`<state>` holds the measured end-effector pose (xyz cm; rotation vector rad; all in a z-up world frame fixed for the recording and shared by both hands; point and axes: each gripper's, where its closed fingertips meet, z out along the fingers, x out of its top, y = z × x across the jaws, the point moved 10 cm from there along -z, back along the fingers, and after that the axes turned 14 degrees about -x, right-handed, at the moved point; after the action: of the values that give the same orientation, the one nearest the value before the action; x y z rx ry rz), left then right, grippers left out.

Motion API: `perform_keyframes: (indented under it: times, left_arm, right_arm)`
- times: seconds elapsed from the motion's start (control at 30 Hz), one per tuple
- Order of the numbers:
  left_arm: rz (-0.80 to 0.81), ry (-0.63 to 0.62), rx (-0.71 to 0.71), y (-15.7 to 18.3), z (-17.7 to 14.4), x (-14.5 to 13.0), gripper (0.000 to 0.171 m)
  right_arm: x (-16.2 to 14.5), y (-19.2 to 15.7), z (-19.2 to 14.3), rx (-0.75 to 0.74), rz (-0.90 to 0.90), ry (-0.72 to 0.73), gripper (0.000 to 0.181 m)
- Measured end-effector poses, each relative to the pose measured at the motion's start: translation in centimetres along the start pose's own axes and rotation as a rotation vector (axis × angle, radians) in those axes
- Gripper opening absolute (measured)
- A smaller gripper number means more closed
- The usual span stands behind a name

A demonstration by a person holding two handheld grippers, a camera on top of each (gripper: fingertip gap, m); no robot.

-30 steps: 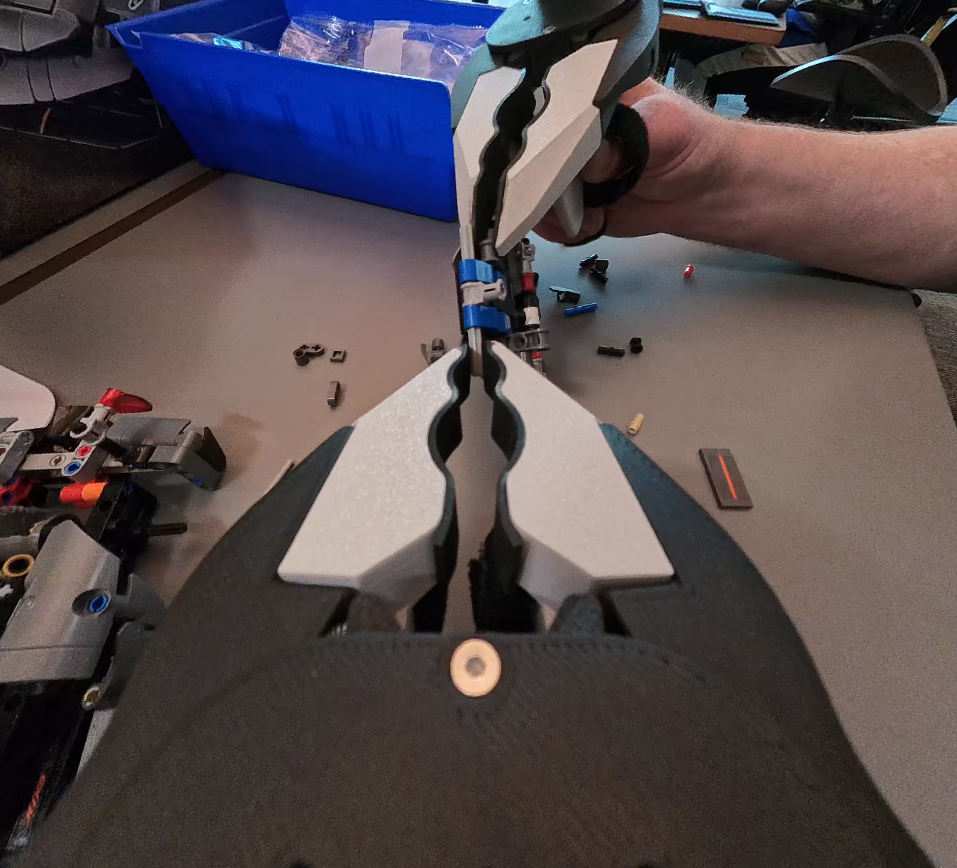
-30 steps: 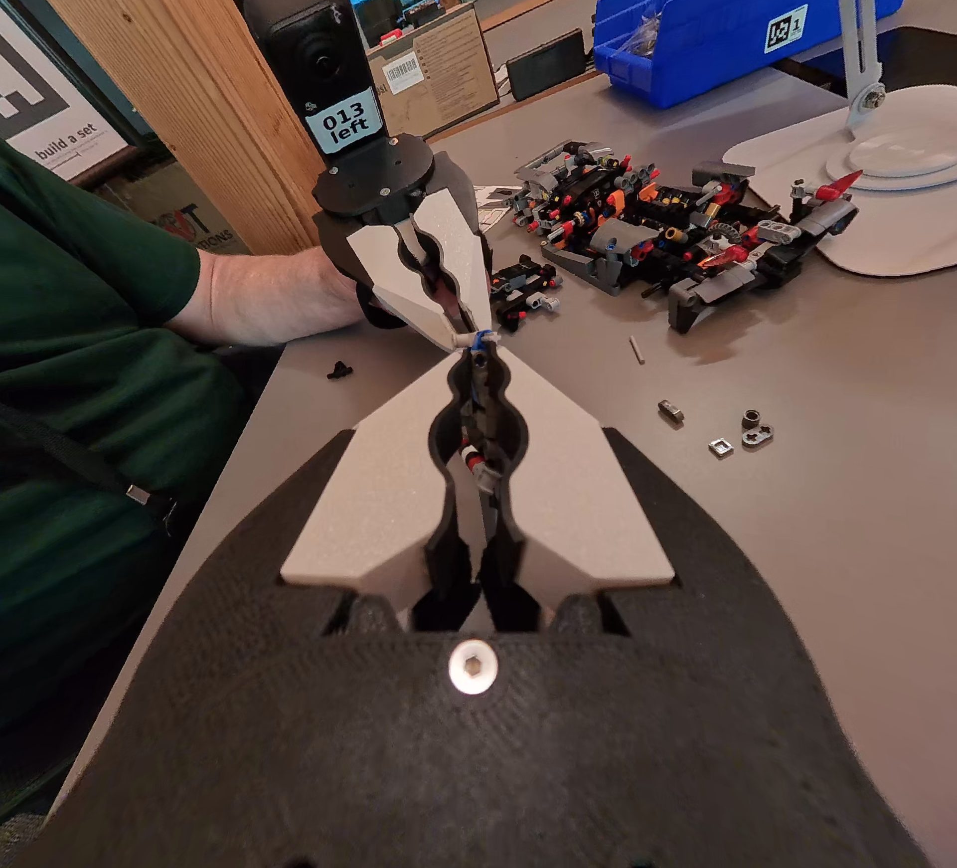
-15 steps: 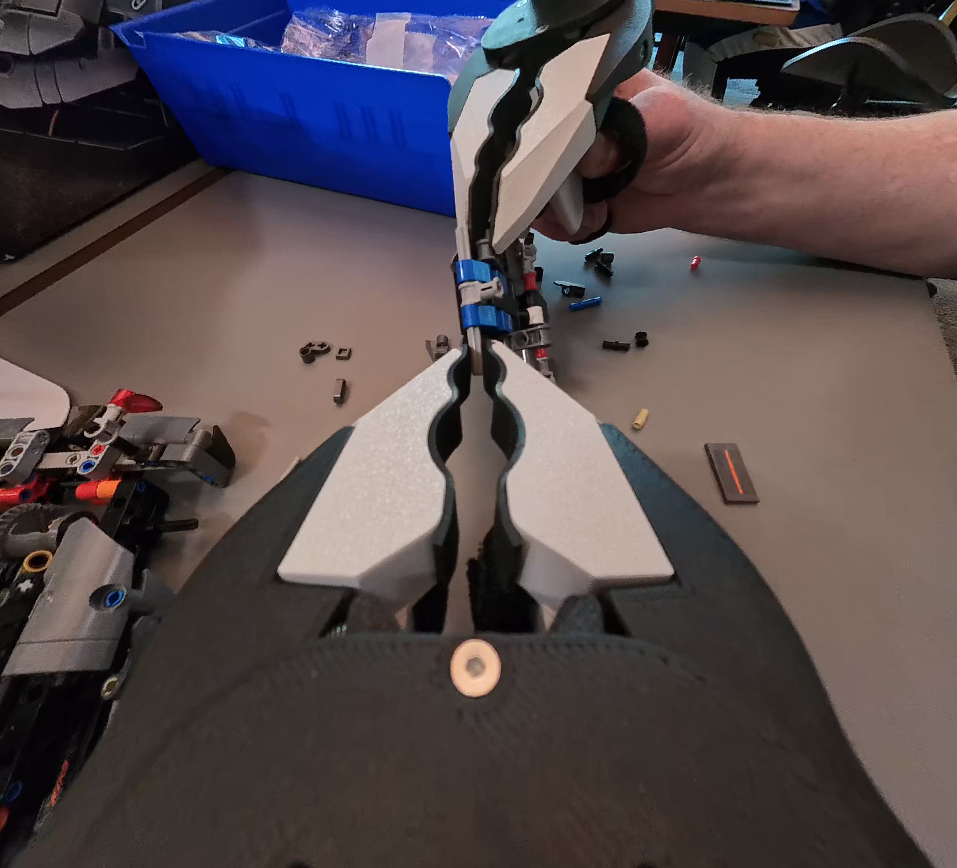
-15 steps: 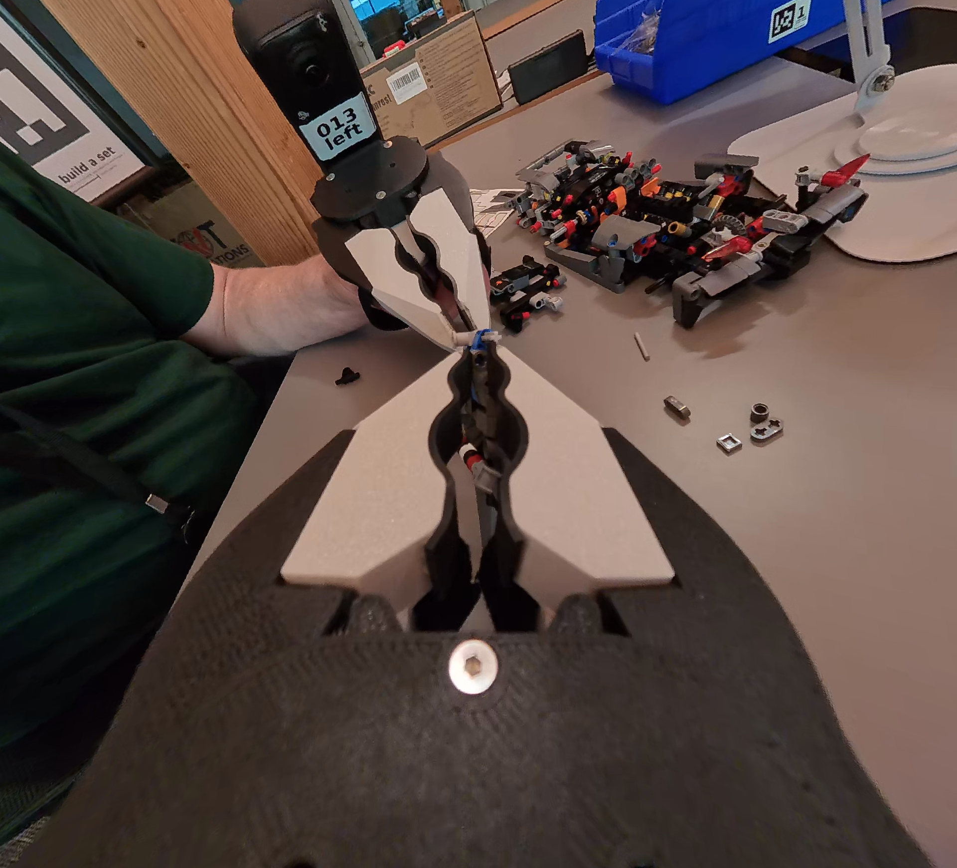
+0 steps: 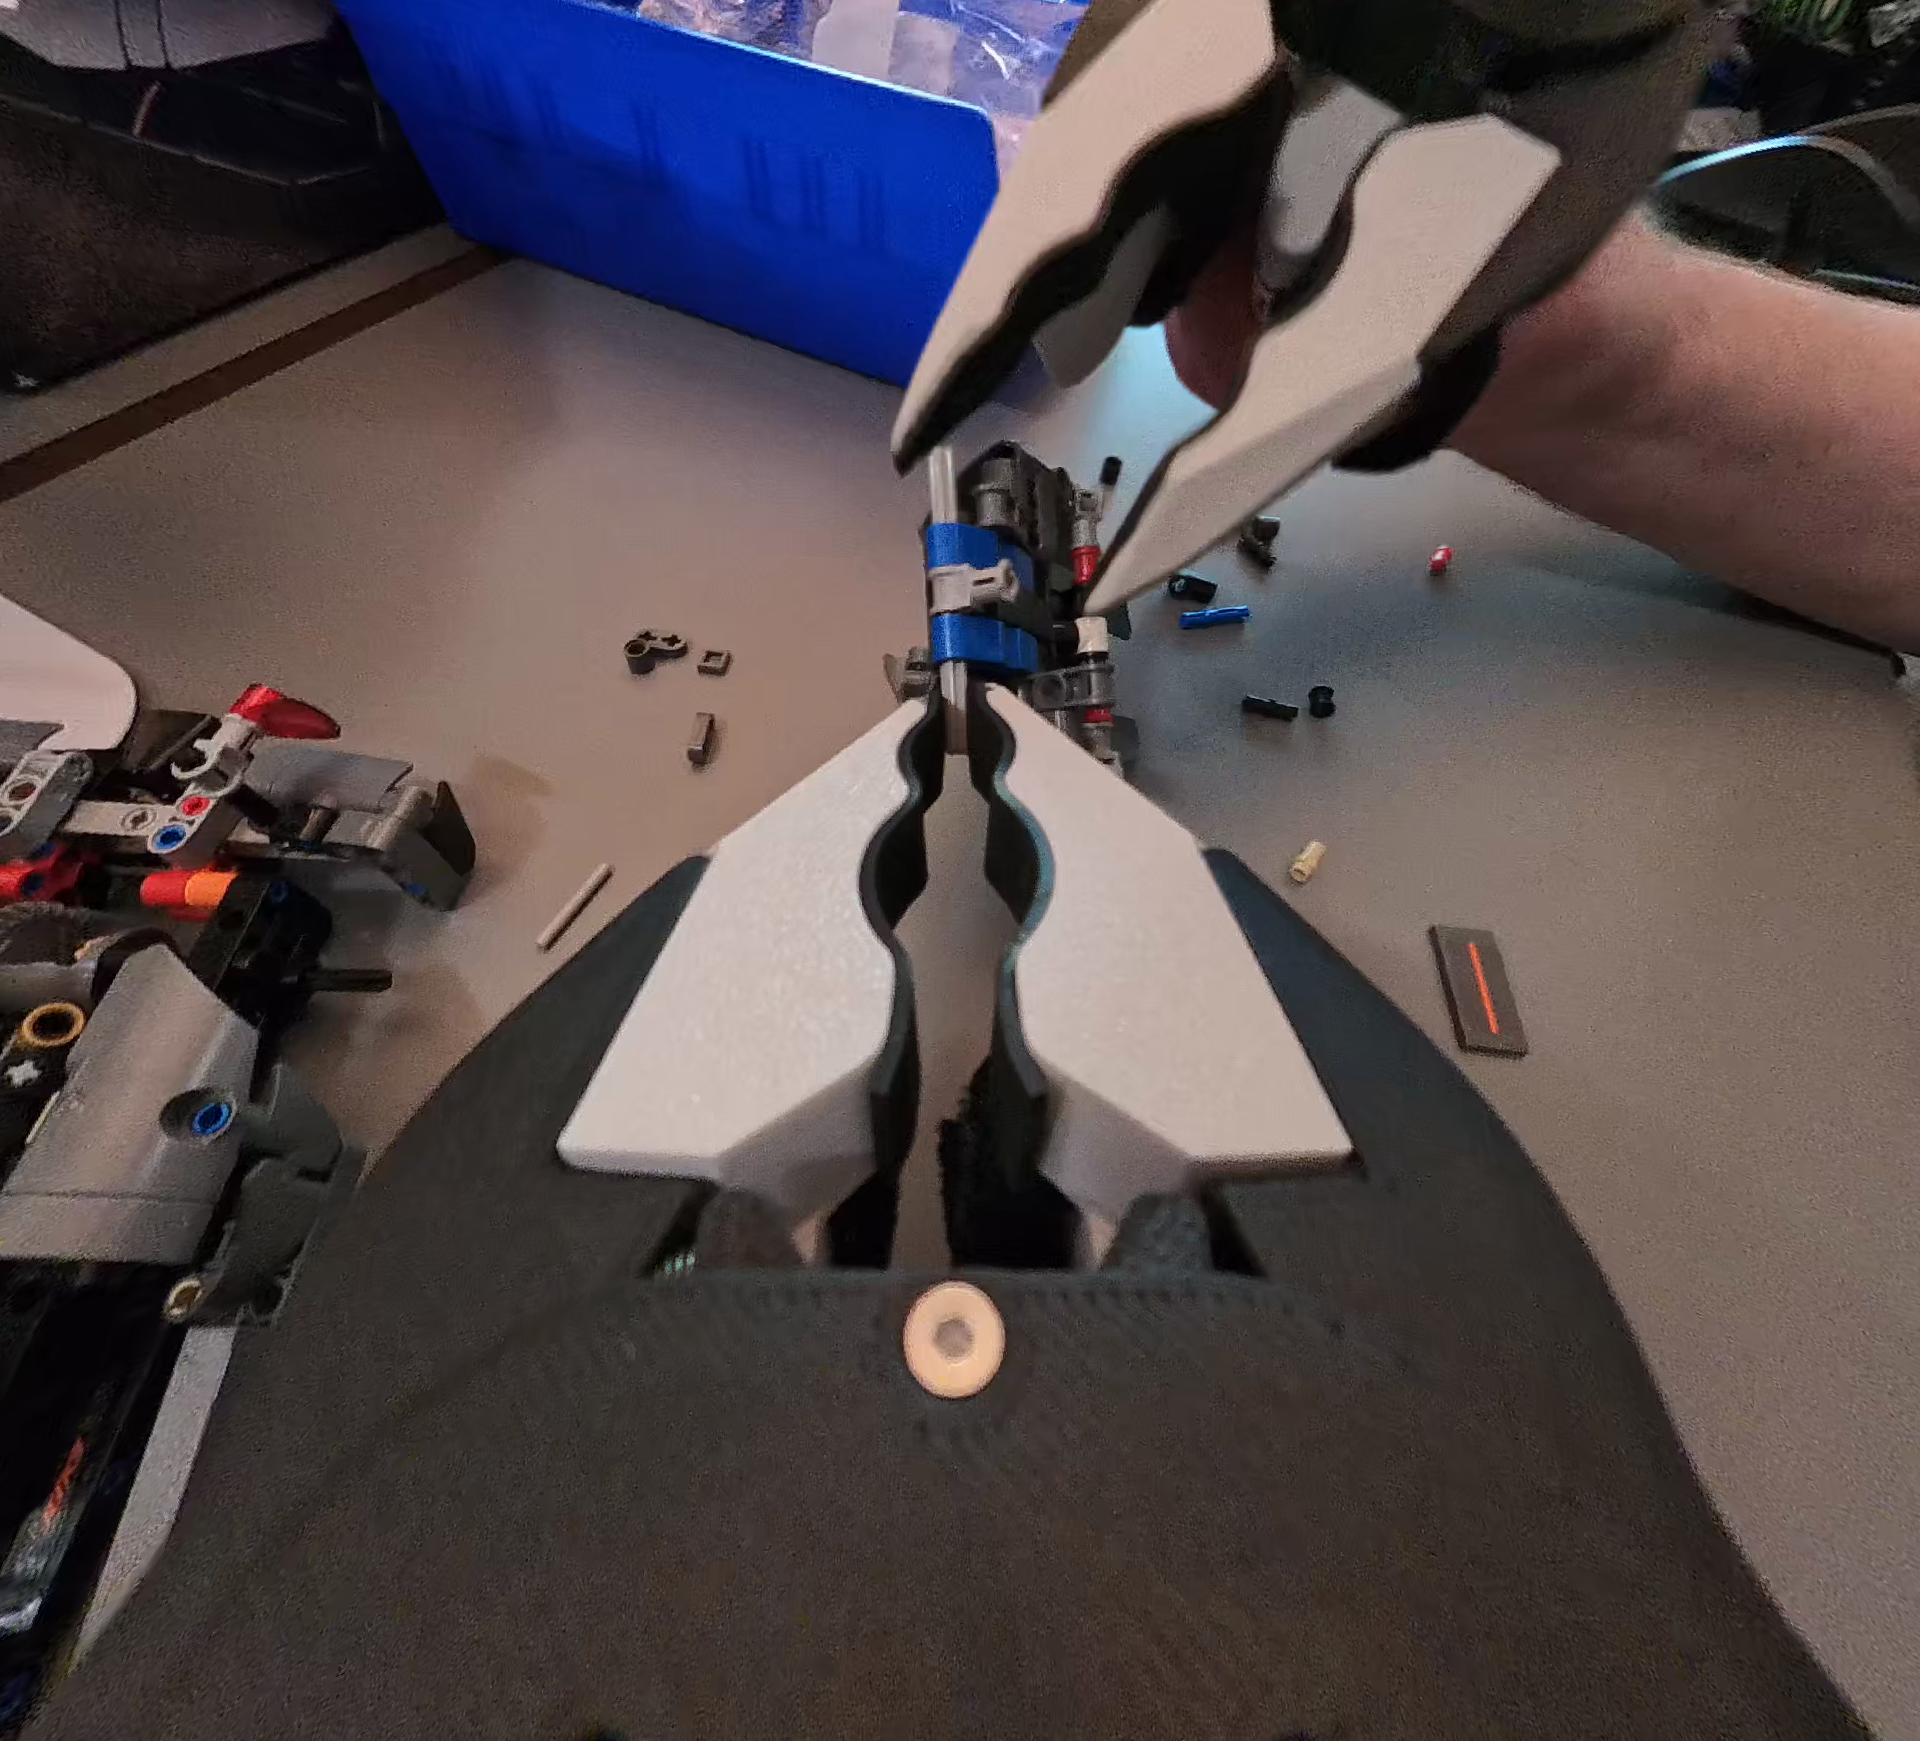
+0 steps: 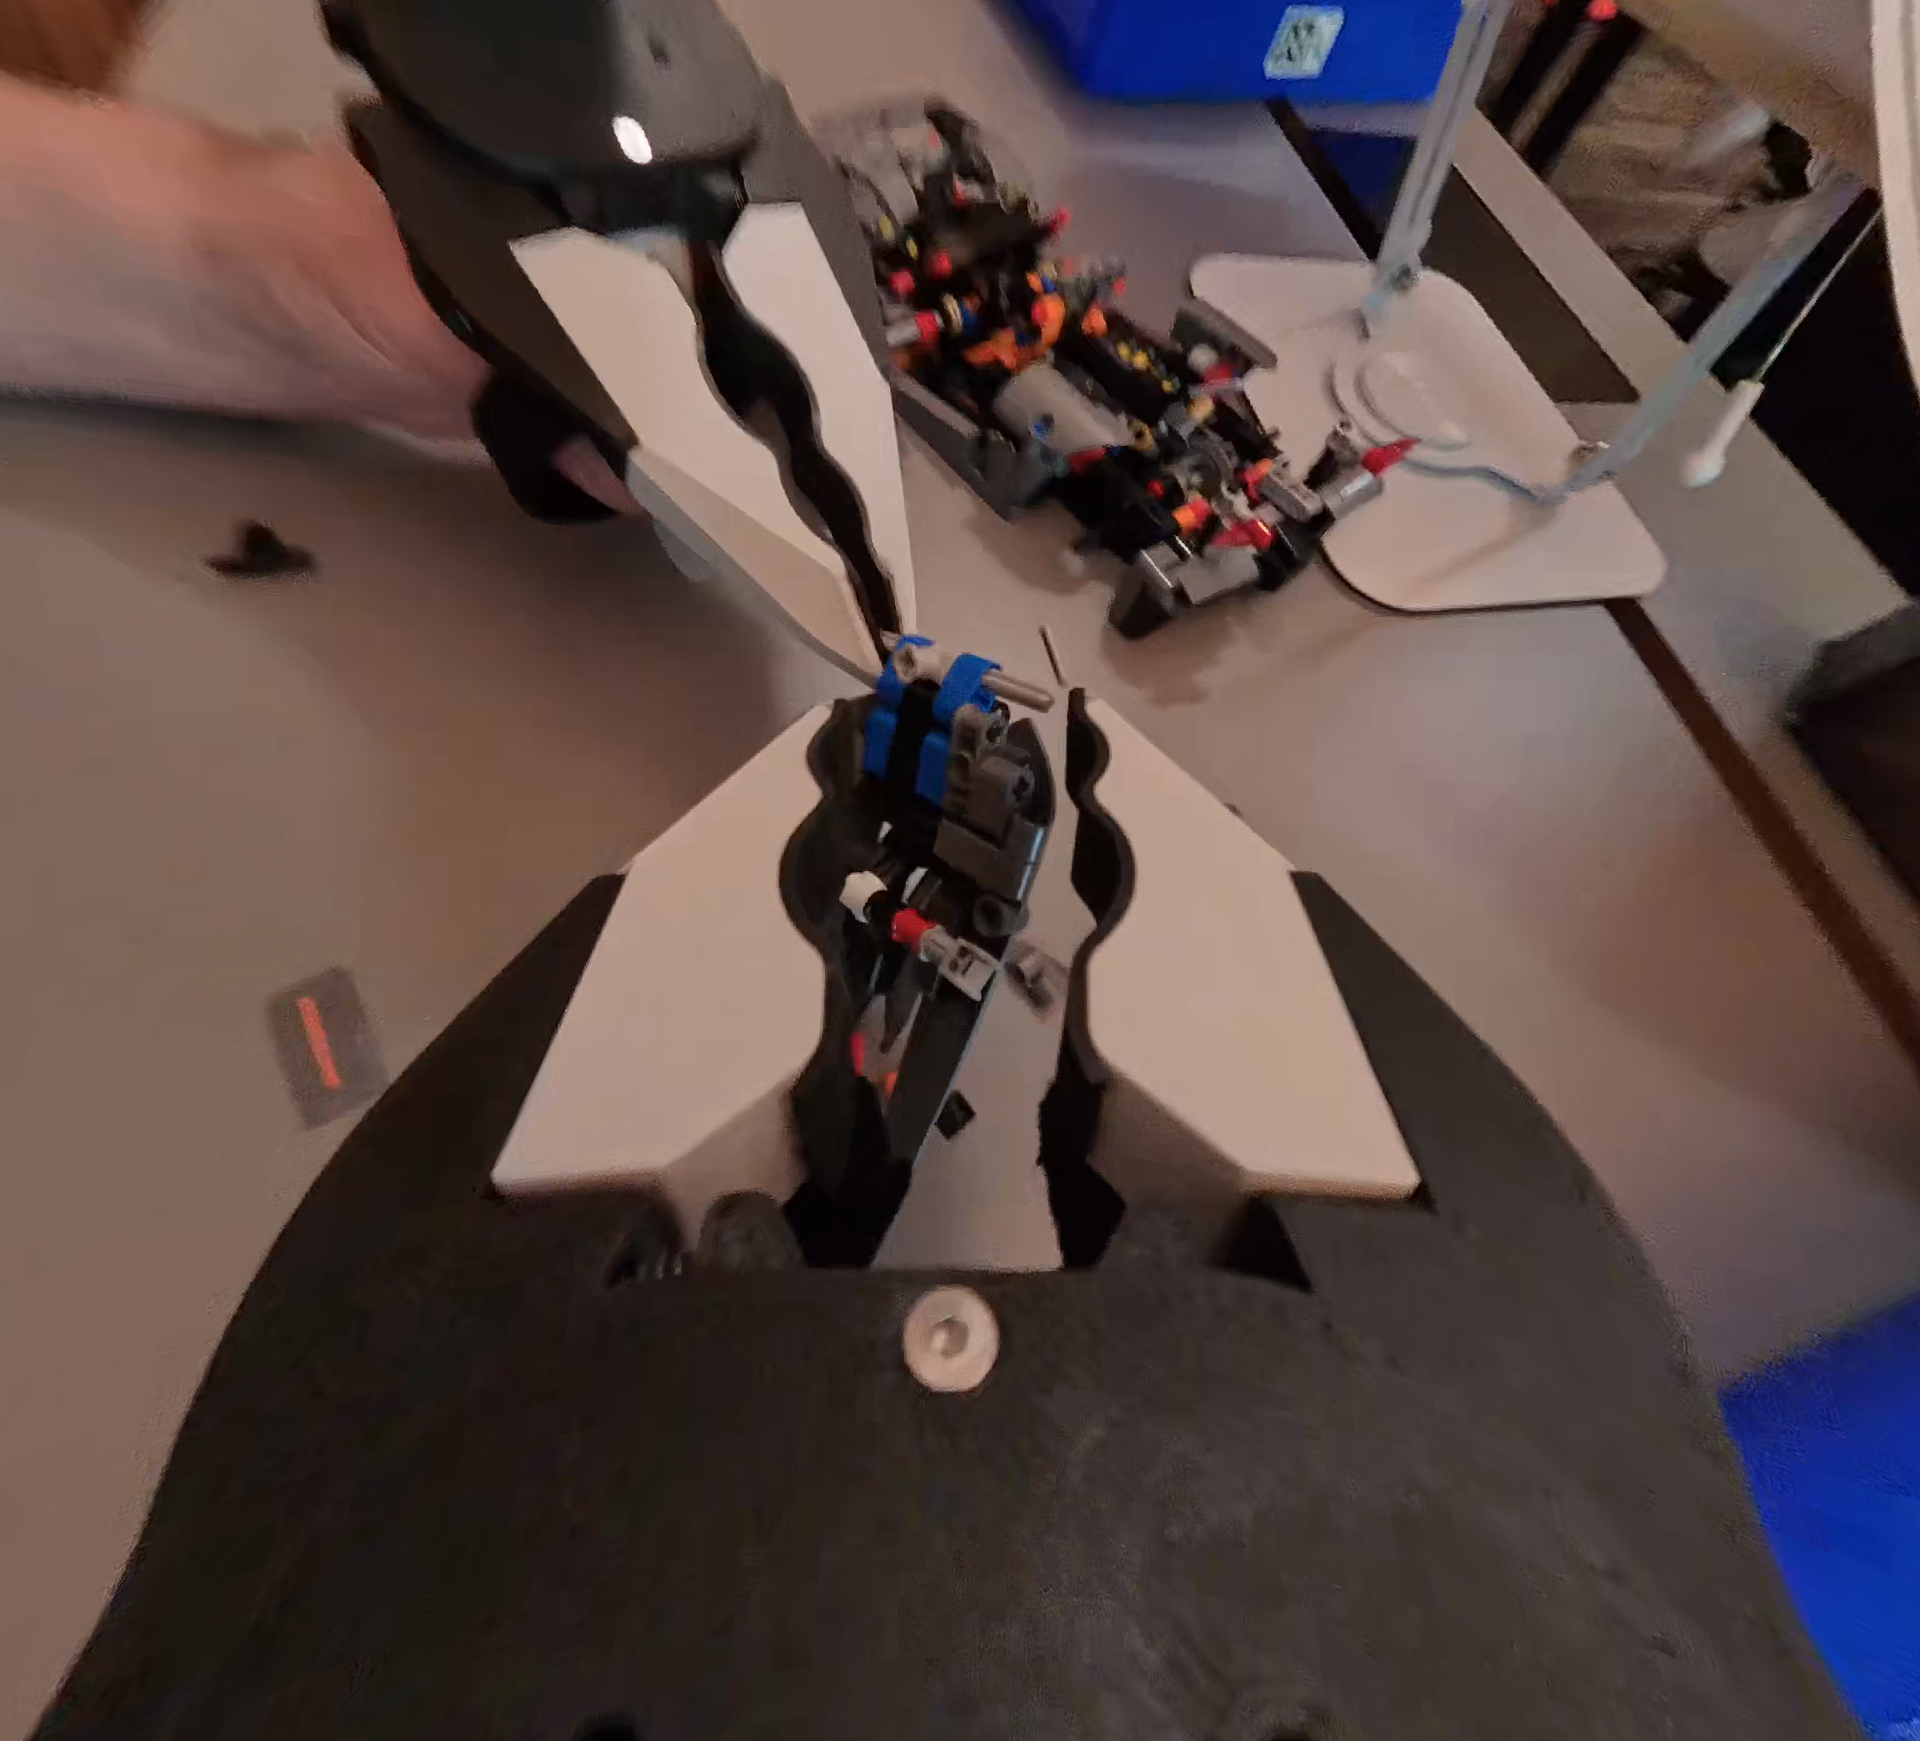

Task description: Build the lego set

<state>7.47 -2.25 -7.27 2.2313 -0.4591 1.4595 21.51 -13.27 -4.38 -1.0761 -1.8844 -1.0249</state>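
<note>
Pinching the grey axle [image 5: 943,569] of the small blue-and-black Lego subassembly [image 5: 1013,590] above the tabletop [image 5: 520,486], the left gripper [image 5: 956,715] steadies it, while the right gripper [image 6: 961,704], jaws spread wide, straddles it, likely to regrip.

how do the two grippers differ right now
The left gripper is shut on the grey rod of the small lego piece; the right gripper is open around that piece. The left points forward along the table; the right reaches down from above. Both have pale fingers on black bodies.
</note>
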Motion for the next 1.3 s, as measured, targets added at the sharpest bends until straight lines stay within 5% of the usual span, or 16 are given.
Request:
perform_keyframes:
  times: [0.13, 0.57, 1.3]
  left_arm:
    - [-0.025, -0.008, 0.026, 0.0, 0.2, -0.2, 0.002]
    - [0.000, -0.030, -0.033, 0.2, 1.0, -0.6, 0.002]
    - [-0.121, 0.035, -0.060, -0.3, 0.4, -0.6, 0.002]
  right_arm:
    - [0.3, -1.4, 0.9, -0.135, -0.128, -0.072, 0.035]
    - [0.3, -1.8, 1.0, -0.107, -0.109, -0.064, 0.026]
    - [1.2, -3.9, 0.9, -0.305, -0.424, -0.080, 0.035]
